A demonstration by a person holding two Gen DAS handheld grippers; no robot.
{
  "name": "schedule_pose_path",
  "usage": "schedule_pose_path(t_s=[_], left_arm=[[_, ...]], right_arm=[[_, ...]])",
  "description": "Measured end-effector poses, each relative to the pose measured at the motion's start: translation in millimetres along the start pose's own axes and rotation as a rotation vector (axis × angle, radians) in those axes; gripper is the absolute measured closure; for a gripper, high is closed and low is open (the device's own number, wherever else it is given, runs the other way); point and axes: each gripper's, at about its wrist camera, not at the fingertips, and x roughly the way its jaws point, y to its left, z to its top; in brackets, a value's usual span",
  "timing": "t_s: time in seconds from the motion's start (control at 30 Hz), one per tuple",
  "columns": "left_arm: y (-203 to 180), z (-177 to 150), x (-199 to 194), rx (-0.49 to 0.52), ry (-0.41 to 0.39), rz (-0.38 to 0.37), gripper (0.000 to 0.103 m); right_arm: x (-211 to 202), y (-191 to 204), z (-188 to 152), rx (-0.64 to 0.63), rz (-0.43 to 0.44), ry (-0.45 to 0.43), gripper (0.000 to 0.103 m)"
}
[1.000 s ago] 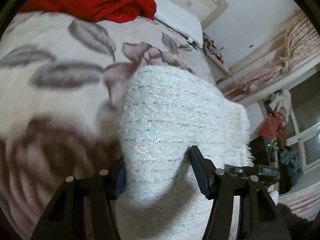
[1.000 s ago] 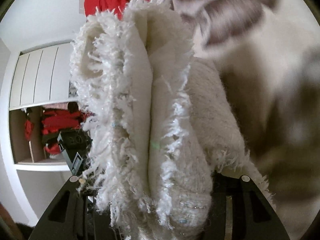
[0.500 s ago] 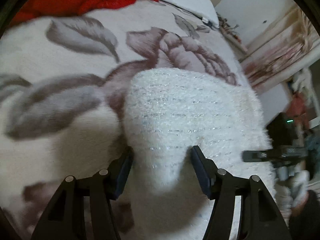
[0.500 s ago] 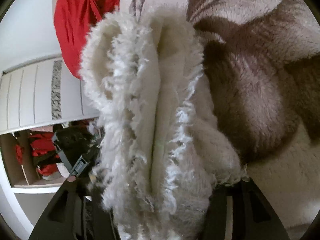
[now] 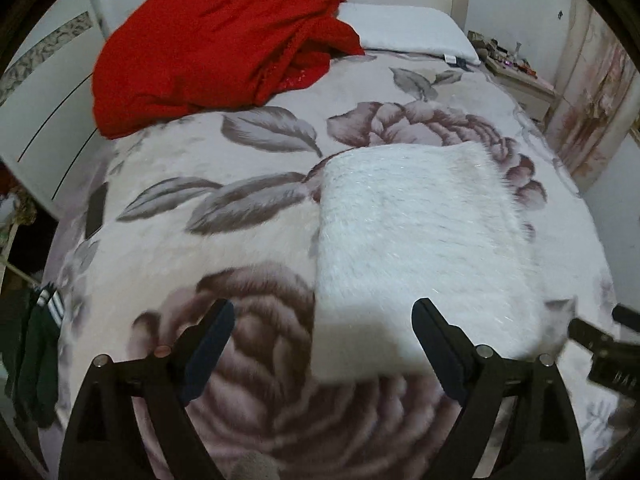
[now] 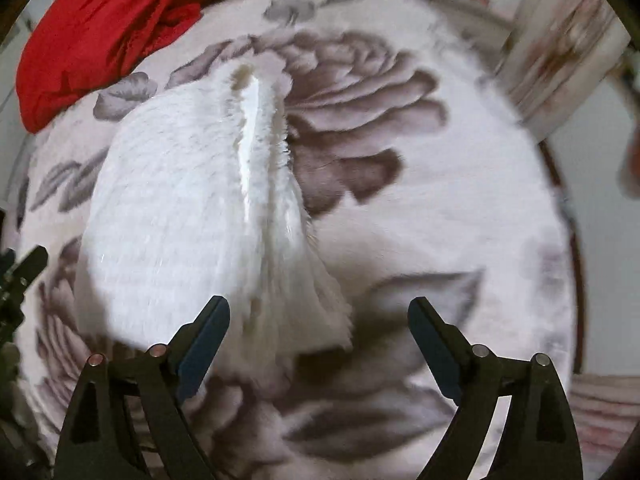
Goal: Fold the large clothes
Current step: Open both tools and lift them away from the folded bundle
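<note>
A folded white fuzzy garment [image 5: 416, 240] lies flat on the flowered bed blanket [image 5: 240, 248]. My left gripper [image 5: 322, 332] is open and empty, hovering above the garment's near edge. In the right wrist view the same garment [image 6: 180, 208] shows its fringed layered edge [image 6: 272, 200]. My right gripper [image 6: 318, 330] is open and empty just above that near fringe. The right gripper's tip shows at the far right of the left wrist view [image 5: 600, 348].
A crumpled red garment [image 5: 224, 36] lies at the head of the bed by a white pillow [image 5: 408, 28]. A nightstand [image 5: 520, 80] and curtains [image 5: 592, 96] stand on the right. A wardrobe [image 5: 40, 92] is on the left. Dark clothes [image 5: 32, 352] hang at the bed's left edge.
Both grippers opened and let go of the white garment, which now lies flat on the blanket. Both pulled back and up from it.
</note>
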Motion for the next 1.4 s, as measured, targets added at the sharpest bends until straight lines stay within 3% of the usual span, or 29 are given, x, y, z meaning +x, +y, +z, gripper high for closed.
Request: schedule_pose_path(t_s=[0.17,0.3,0.6,0.8,1.07,1.4], left_arm=[[-5.2,-11.1,-76.6,-0.031,-0.048,-0.003,0.013],[-8.4,-23.1,-149.5,-0.054,-0.098,0.002,0.013],[-22.4,-61.7,-329.8,-0.063,-0.201,0.004,0.013],[-34.1,-89.6,-420.2,-0.074,-0.262,0.004,0.013],[-39.5,-124.1,-497.3,-0.097,-0.323,0.001,0.013],[-38.7,-147.1,-533.0,-0.088,-0.361,0.003,0.013]], right_arm=[[-84.0,-4.0,-49.3,0.018,0.011,-0.028,0.011],[-154.6,-6.3,-73.2,0.006,-0.004,-0.115,0.011],[-367.5,-18.6,-151.1,-0.022,-0.014,-0.284,0.011],[-486.2,-27.0,-210.8,-0.031,0.003,-0.375,0.011],[-596.6,-45.8,-280.1,-0.049,0.042,-0.463,0.011],[-670.9,-54.6,-332.2,-0.056,0.045,-0.552,0.011]])
